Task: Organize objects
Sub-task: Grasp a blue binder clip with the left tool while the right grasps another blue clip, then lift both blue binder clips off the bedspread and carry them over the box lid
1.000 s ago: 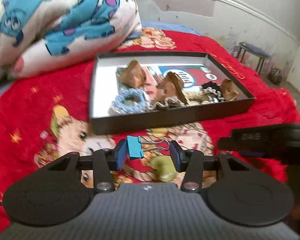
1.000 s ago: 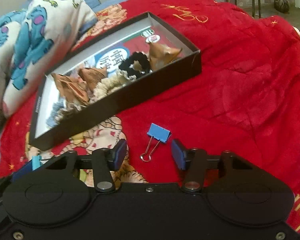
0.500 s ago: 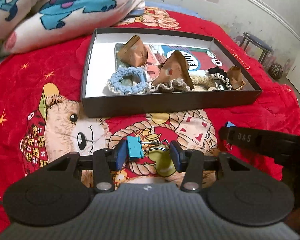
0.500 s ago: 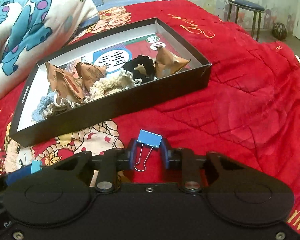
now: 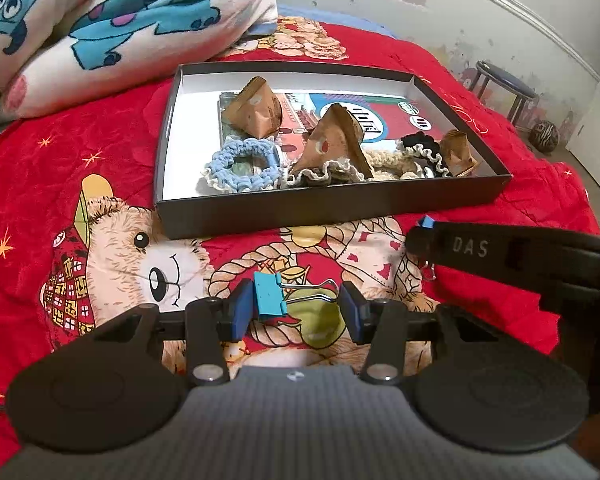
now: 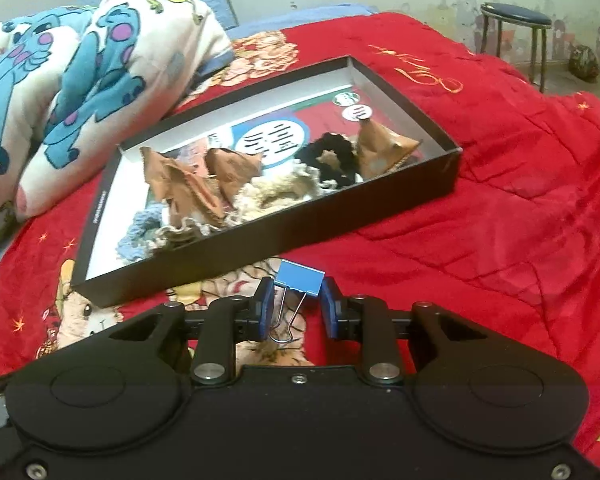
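Since closing, right tongs [image 6: 294, 312] pinch clip [image 6: 300, 278]

patterned pillow [image 5: 112, 28] cut off at left edge, box [image 6: 260, 240] wall hiding scrunchies' lower parts

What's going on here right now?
Each gripper holds a blue binder clip over the red blanket. The left gripper has its clip wedged lengthwise, body against one pad, wire handles against the other. The right gripper has just closed on its clip. The black box ahead already holds scrunchies and brown packets.
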`<state>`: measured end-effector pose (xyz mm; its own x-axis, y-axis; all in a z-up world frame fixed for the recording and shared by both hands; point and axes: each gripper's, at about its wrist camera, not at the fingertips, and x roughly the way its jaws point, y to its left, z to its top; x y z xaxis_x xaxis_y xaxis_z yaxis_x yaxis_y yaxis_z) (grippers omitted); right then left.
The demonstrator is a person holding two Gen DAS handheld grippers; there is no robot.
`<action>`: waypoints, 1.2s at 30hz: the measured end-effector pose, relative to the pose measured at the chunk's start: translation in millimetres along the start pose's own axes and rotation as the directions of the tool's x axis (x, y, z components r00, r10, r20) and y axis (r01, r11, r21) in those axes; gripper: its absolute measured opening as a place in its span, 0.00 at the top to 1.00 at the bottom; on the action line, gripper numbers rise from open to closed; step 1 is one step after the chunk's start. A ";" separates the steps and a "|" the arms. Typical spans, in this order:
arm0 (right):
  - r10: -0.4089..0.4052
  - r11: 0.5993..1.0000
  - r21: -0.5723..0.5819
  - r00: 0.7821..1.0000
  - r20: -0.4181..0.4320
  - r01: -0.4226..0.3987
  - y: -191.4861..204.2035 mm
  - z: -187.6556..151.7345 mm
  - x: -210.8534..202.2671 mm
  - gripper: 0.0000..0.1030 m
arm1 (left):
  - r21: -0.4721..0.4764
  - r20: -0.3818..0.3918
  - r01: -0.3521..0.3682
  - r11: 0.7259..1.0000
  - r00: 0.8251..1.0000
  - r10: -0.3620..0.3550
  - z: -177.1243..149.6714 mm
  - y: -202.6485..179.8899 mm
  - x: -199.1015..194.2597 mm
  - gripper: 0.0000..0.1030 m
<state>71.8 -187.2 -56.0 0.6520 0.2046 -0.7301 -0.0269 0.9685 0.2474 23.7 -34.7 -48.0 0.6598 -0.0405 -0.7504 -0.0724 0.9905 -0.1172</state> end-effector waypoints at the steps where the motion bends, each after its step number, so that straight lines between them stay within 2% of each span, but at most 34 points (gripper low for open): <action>1: 0.006 1.000 -0.003 1.000 0.002 -0.006 1.5 -0.1 -0.4 0.76 | -0.001 0.001 -0.002 1.000 1.000 0.002 -0.1 0.1 -0.3 0.51; 36: 0.108 0.994 -0.028 0.992 0.064 -0.106 11.9 8.6 -19.3 0.76 | 0.010 -0.011 -0.035 0.999 0.999 0.035 -0.3 1.1 0.4 0.50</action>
<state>65.4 -180.9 -33.4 0.6925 0.2985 -0.6568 -0.1172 0.9448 0.3058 23.7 -33.7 -48.6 0.6483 -0.0076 -0.7613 -0.0879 0.9925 -0.0848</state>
